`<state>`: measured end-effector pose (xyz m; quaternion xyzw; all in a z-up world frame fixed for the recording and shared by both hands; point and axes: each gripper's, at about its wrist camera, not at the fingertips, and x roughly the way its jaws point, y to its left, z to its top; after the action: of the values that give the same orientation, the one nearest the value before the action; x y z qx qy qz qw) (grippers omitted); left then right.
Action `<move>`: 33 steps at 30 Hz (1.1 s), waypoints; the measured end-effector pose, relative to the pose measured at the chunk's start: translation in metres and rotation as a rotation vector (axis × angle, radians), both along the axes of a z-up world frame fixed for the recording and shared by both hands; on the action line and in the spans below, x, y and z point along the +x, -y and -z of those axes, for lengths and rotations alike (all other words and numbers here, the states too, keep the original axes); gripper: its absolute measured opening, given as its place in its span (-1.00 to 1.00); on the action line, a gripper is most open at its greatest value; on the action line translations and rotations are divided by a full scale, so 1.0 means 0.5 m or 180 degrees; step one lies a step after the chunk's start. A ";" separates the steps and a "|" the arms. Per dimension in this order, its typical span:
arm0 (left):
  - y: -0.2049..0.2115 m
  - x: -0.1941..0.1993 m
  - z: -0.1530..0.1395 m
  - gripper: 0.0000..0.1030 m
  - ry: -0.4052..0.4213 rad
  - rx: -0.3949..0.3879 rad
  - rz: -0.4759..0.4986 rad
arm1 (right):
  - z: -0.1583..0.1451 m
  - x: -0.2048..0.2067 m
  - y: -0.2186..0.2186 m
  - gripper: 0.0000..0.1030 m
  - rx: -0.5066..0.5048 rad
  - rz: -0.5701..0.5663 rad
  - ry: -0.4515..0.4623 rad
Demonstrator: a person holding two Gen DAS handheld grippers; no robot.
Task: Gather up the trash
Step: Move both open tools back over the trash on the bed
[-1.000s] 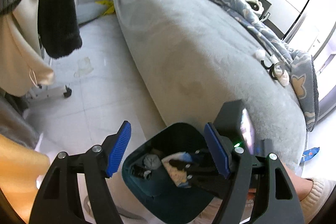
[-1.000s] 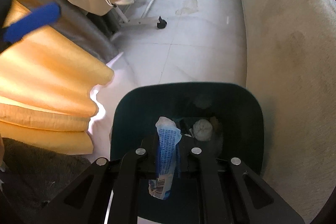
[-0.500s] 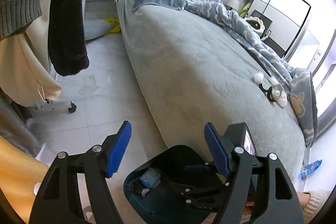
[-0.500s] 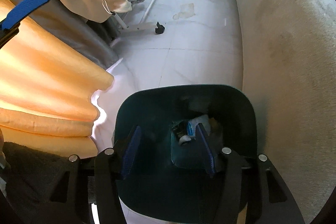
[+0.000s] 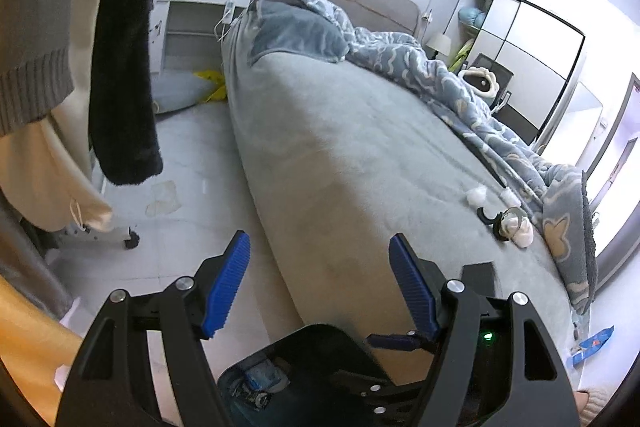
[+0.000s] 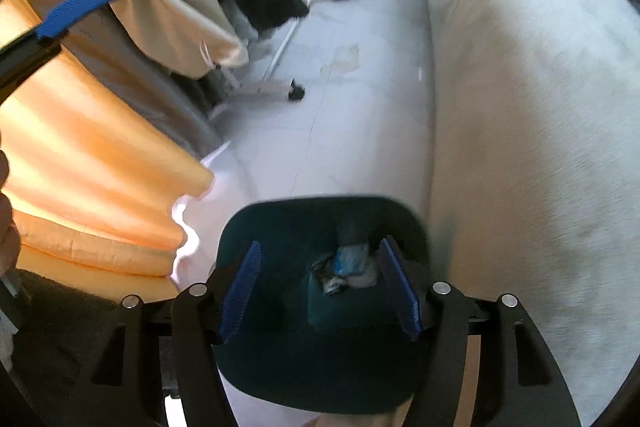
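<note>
dark teal bin [image 6: 320, 367] stands on the floor just beside the bed [image 6: 540, 147], holding crumpled wrappers [image 6: 350, 265], blue and white, blurred. right gripper [image 6: 320, 291] above the bin, jaws just opened, nothing between them. left gripper [image 5: 318, 287] spread, empty. only the left view shows tissue balls [image 5: 477, 194] on the bed.

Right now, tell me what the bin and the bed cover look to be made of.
Bin: probably moulded plastic, dark teal, smooth, with a faint sheen and rounded corners. Bed cover: looks like soft grey plush or fleece, matte, with a fine nap and shallow dents; the exact fibre cannot be told.
</note>
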<state>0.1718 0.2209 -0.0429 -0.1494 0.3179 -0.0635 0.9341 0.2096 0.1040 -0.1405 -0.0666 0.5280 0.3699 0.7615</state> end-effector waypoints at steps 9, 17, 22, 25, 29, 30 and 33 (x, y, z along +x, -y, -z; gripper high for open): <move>0.090 0.037 -0.034 0.46 0.0126 0.0080 0.0144 | -0.098 0.023 0.104 0.31 0.0215 0.0197 0.0550; 0.185 0.074 -0.043 0.49 0.0145 0.0082 0.0344 | -0.147 0.061 0.233 0.32 0.0245 0.0508 0.0863; 0.240 0.101 -0.045 0.55 0.0151 0.0105 0.0430 | -0.159 0.095 0.320 0.33 0.0249 0.0745 0.0947; 0.271 0.123 -0.040 0.55 0.0127 0.0104 0.0476 | -0.168 0.115 0.371 0.36 0.0257 0.0883 0.1001; 0.311 0.153 -0.030 0.56 0.0076 0.0111 0.0542 | -0.180 0.141 0.434 0.44 0.0285 0.1082 0.1084; 0.323 0.163 -0.027 0.57 0.0059 0.0097 0.0564 | -0.182 0.147 0.450 0.44 0.0292 0.1124 0.1099; 0.354 0.189 -0.018 0.59 -0.0015 0.0027 0.0682 | -0.184 0.165 0.488 0.45 0.0290 0.1234 0.1125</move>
<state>0.2663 0.0440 -0.0340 -0.1107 0.3346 -0.1614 0.9218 0.2921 -0.1401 -0.0484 0.0066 0.3725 0.2232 0.9008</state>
